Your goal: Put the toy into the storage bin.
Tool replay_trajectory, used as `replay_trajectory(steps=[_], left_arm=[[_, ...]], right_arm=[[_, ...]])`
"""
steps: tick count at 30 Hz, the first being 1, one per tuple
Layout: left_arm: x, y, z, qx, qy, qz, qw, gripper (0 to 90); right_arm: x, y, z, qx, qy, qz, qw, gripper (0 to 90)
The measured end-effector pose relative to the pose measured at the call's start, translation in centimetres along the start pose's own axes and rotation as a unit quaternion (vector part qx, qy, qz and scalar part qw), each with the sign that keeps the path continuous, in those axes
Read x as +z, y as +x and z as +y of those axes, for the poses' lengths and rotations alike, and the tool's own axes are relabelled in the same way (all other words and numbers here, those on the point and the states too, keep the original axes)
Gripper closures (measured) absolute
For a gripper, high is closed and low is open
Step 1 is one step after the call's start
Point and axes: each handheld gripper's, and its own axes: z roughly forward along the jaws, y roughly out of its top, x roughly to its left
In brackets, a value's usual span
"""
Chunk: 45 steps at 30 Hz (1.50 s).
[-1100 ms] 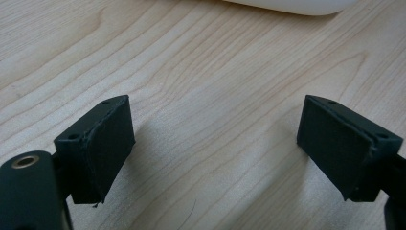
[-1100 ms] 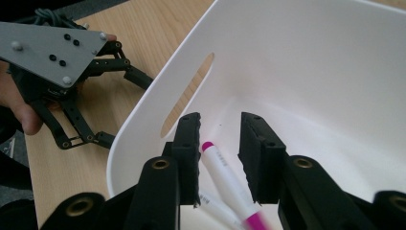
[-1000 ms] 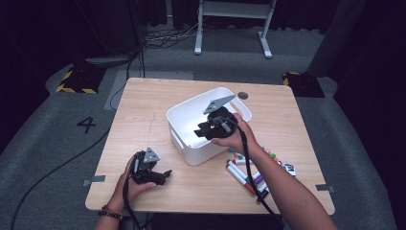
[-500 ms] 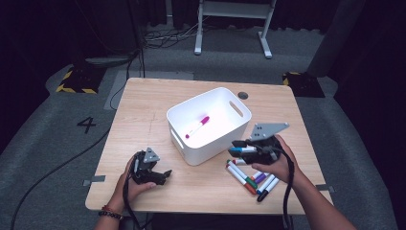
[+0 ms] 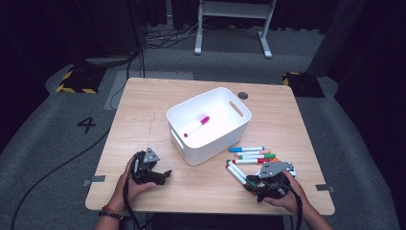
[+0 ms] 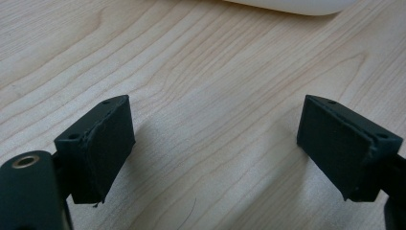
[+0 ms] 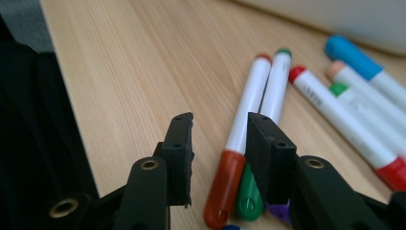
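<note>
wooden table point(image 5: 143, 124), right gripper point(image 7: 219, 143) astride red-capped marker point(image 7: 239, 143)

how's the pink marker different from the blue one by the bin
The pink marker lies alone inside the white bin, slanted; the blue marker lies on the table outside the bin, roughly level, next to other markers. Their caps differ: pink against blue. Both have white barrels.

Red-capped white marker point(image 7: 239, 158), lying flat beside green-capped marker point(image 7: 265, 139)

Dark studio: hazard-taped floor point(image 5: 76, 79)
</note>
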Motion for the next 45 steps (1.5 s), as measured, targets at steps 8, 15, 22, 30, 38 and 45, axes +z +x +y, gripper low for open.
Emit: replay_trajectory(steps=[8,15,22,30,38,45], left_arm=[[0.0,0.0,0.0,-0.001,0.000,-0.001,1.0000,12.8],[0.0,0.0,0.0,-0.001,0.000,-0.001,1.0000,12.8],[0.0,0.0,0.0,-0.001,0.000,-0.001,1.0000,12.8],[0.0,0.0,0.0,-0.001,0.000,-0.001,1.0000,12.8],[0.0,0.0,0.0,-0.001,0.000,-0.001,1.0000,12.8],[0.0,0.0,0.0,-0.001,0.001,-0.002,1.0000,12.8]], right_arm=[[1.8,0.1,-1.3,0.011,0.024,-0.003,0.9996,64.7],[2.4,0.0,-1.2,0.007,0.037,-0.014,0.9992,71.9],[2.6,0.4,-0.9,0.021,0.036,-0.019,0.9989,74.0],[2.1,0.1,-0.8,0.000,0.035,-0.012,0.9993,75.2],[2.5,0.1,-0.8,0.003,0.037,-0.004,0.9993,75.1],[2.4,0.4,-0.7,0.015,0.031,-0.002,0.9994,75.2]])
